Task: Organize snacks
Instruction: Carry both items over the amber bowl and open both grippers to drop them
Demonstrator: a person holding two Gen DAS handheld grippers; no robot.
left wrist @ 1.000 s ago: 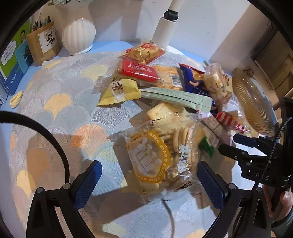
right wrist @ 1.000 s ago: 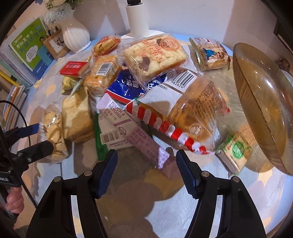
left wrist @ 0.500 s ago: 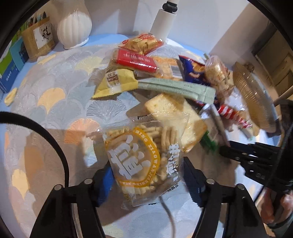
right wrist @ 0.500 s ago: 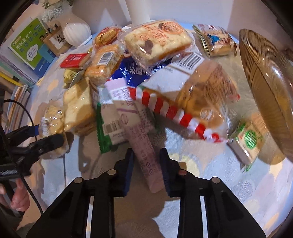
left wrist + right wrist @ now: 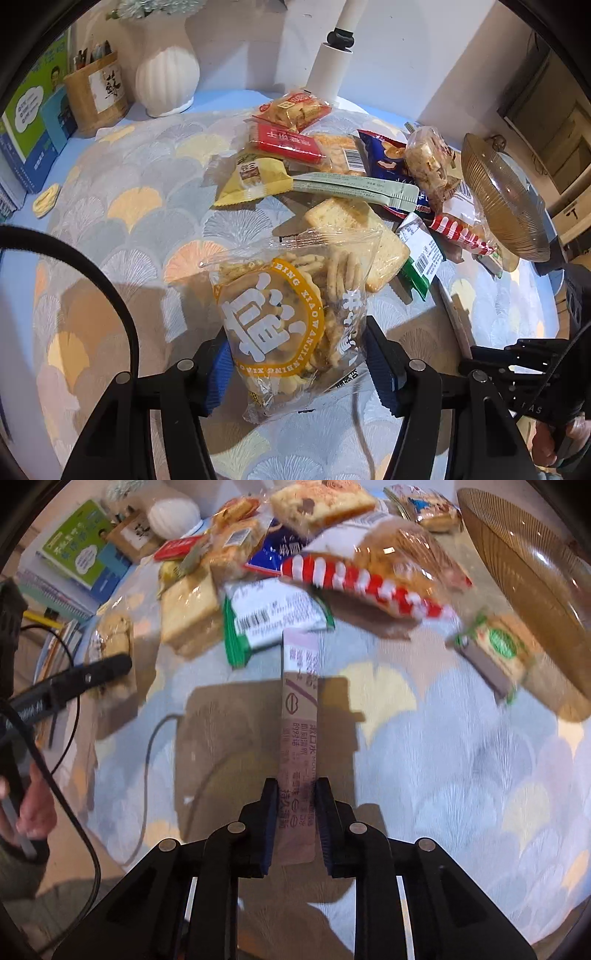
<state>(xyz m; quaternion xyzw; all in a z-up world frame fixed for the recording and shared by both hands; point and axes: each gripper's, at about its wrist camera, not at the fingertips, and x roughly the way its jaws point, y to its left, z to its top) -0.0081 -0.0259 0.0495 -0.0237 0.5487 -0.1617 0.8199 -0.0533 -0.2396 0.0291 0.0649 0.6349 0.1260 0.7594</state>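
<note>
A clear bag of biscuit sticks (image 5: pixel 284 317) with an orange round label sits between the fingers of my left gripper (image 5: pixel 299 354). Its jaws are closing, and both blue pads press the bag's sides. In the right wrist view, my right gripper (image 5: pixel 295 812) is shut on the near end of a long pink sachet (image 5: pixel 299 709), which sticks out forward over the tablecloth. The snack pile lies beyond: a cracker pack (image 5: pixel 354 236), a red-and-white striped bag (image 5: pixel 369 579), a green-edged packet (image 5: pixel 269 620) and a yellow packet (image 5: pixel 255 181).
An amber ribbed glass bowl (image 5: pixel 502 206) stands at the table's right edge, with a small green-label snack (image 5: pixel 495 646) beside it. At the back left stand a white vase (image 5: pixel 166 77), a wooden pen holder (image 5: pixel 96 92) and books (image 5: pixel 26 122). A white roll (image 5: pixel 332 62) stands behind the pile.
My left gripper closed on the biscuit stick bag and drew it off the pile. My right gripper closed on the pink sachet and pulled it out from under the packets.
</note>
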